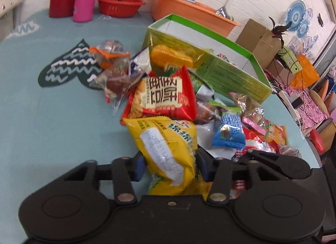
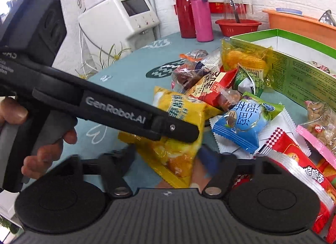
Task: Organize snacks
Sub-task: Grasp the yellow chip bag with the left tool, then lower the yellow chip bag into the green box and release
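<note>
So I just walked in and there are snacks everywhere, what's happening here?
A person is sorting a pile of snacks on the table. The left gripper is shut on a yellow snack packet. The right gripper sits just behind that packet, blurred, holding nothing. The green box stands open behind the pile.

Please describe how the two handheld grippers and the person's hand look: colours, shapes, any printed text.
Both grippers are matte black, with two round discs, silver rivets and blue finger pads. The left gripper has a long black body printed "GenRobot.AI" in grey, a grey handle and a boxy black top. The bare hand shows no sleeve. The right gripper looks alike.
</note>
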`<state>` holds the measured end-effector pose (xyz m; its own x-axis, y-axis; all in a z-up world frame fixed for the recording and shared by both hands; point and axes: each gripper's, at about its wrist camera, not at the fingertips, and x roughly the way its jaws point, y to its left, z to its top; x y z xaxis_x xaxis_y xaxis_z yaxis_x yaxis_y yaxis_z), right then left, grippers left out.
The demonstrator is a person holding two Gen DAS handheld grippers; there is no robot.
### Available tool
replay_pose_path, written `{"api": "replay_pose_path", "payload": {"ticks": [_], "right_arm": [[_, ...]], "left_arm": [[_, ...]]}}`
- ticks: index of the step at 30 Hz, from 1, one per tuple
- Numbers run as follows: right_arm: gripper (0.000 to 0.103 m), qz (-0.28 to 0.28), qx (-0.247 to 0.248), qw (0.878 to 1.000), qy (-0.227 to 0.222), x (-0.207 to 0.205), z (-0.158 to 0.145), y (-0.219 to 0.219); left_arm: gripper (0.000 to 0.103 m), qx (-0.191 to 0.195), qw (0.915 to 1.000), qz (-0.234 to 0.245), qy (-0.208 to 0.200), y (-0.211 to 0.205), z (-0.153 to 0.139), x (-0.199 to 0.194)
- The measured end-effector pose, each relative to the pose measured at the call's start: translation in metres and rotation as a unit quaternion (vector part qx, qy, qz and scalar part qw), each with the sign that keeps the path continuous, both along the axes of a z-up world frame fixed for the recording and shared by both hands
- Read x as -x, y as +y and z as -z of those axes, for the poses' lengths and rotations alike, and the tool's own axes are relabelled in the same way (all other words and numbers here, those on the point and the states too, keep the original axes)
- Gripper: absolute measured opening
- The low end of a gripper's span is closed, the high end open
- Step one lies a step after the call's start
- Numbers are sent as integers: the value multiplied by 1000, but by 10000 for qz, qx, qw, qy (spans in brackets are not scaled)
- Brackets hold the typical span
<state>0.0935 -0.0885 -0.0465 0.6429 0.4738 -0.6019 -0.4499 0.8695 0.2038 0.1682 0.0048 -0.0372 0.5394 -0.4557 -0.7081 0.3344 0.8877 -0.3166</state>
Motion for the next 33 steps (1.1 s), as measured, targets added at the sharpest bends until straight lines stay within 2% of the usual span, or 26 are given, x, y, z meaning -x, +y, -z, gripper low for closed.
{"api": "replay_pose_path", "payload": {"ticks": [1,4,9,12,15,19,26,33], "right_arm": [[68,-33,2,10000,2,2,-2,-1],[55,-155,-123,9997,-133,14,-14,-5],[53,-261,-363,9963,-733,33,-53,-15],[53,-103,-367,9924,-1174,27,-77,-28],[53,187,-358,9897,-1374,8,-92,-49],[53,568,-405,9877,-1397,-26,-95,-79],[53,978,-624,9881,-1012,-80,-78,-120],[54,1111,-500,9904,-652,-121,-61,-136]], "left_arm": [[67,12,10000,14,-51,1,-2,3],[67,131,9995,-30,-288,5,-19,20],[67,-49,9933,98,-1149,-7,-73,43],[69,-126,9870,231,-1584,-27,-102,30],[69,-112,9837,432,-1740,-51,-116,1],[69,-98,9802,684,-1853,-82,-116,-44],[69,-60,9835,886,-1577,-120,-93,-116],[73,-202,9868,930,-1308,-138,-69,-162]]}}
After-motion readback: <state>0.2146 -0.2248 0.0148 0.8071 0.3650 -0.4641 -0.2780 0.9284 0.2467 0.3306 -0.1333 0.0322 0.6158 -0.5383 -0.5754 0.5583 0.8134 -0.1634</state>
